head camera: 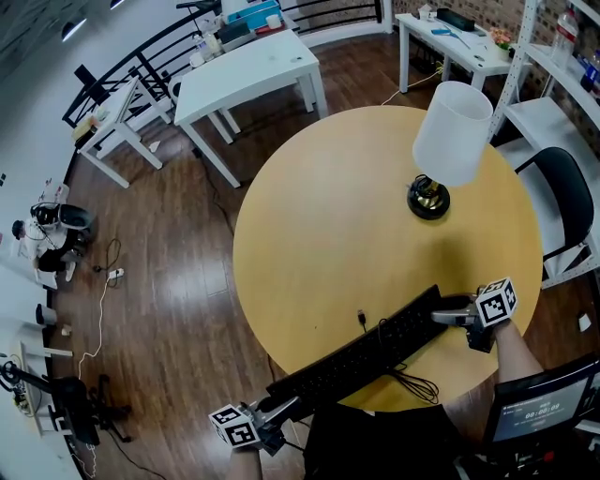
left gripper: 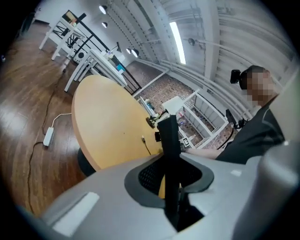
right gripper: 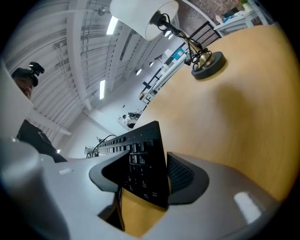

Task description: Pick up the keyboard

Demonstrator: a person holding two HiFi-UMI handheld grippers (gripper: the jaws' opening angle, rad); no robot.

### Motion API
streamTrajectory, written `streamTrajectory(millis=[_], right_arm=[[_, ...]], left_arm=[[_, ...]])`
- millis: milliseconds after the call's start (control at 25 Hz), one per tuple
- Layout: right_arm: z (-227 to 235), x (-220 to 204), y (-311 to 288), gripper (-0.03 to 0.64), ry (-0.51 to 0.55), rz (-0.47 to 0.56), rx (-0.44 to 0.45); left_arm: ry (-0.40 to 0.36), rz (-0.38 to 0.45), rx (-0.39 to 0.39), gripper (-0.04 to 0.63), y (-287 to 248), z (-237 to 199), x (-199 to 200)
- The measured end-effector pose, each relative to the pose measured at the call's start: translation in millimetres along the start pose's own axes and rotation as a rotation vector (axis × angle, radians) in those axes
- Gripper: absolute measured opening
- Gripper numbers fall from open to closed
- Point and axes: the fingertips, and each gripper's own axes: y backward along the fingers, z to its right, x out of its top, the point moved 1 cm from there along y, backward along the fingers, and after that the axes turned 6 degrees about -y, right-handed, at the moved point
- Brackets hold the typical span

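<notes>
The left gripper (head camera: 284,407) is closest, low down by the person's dark top. Its jaws are closed on the left end of the black keyboard (head camera: 361,356), and that end fills the gap between them. This end sticks out past the rim of the round yellow counter (head camera: 328,206) and hangs over the wood floor (head camera: 178,291).

The keyboard runs on a slant along the near rim, going up to the right. Its thin black cable (head camera: 412,382) curls in loops by the rim, and the little plug (head camera: 361,319) lies on the wood just beside the keys.

The right gripper (head camera: 448,316) holds the other end. Its jaws are narrow and clamp the keyboard, one on the key side and one on the back. This end is over the counter, close to the right rim.

Past the keyboard the counter top is one big open space. The table lamp (head camera: 450,131), with its white shade and dark round foot, stands well apart from the keyboard, toward the far right.

To the left of the counter there is lots of open floor, with a white power strip (head camera: 114,274) and its cord. White tables (head camera: 253,70) stand farther back. A blue box (head camera: 253,13) sits on one, too small to see inside. A black chair (head camera: 562,187) is just beside the right rim, with white shelves (head camera: 553,122) behind it. A dark screen (head camera: 539,408) is at the bottom right.
</notes>
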Motion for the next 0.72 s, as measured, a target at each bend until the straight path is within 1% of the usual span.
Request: streamTrajectory(millis=[120,160,240,320,400,480,560,640,720], right_arm=[[-5,11,0,0.265,0.087,-0.008,0.014],[-4,12,-1,0.265,0.081,-0.013,0.029],[1,10,-4,0.261,0.034,-0.032,0.062],[4,8,-5,0.216,0.013,-0.056,0.066],[4,8,-4,0.211,0.008,-0.068,0.067],[1,12,-2,0.194,0.001,-0.051,0.08],[-9,20,0,0.184,0.001,-0.016,0.09],[-25,30,5,0.181,0.032,0.012,0.083],[-44,43,11,0.178,0.065,0.038,0.08]], left_arm=[[-0.031,0.002,-0.018,0.285,-5,2,4],[-0.028,0.002,-0.02,0.287,-8,0,3],[-0.011,0.005,-0.017,0.285,-12,-4,0],[0.014,0.011,-0.012,0.285,-12,-7,0],[0.046,0.021,-0.011,0.285,-12,-11,1],[0.073,0.031,-0.008,0.287,-12,-15,4],[0.078,0.043,-0.012,0.287,-8,-12,13],[0.062,0.052,-0.017,0.287,0,-3,26],[0.029,0.055,-0.017,0.287,6,5,43]])
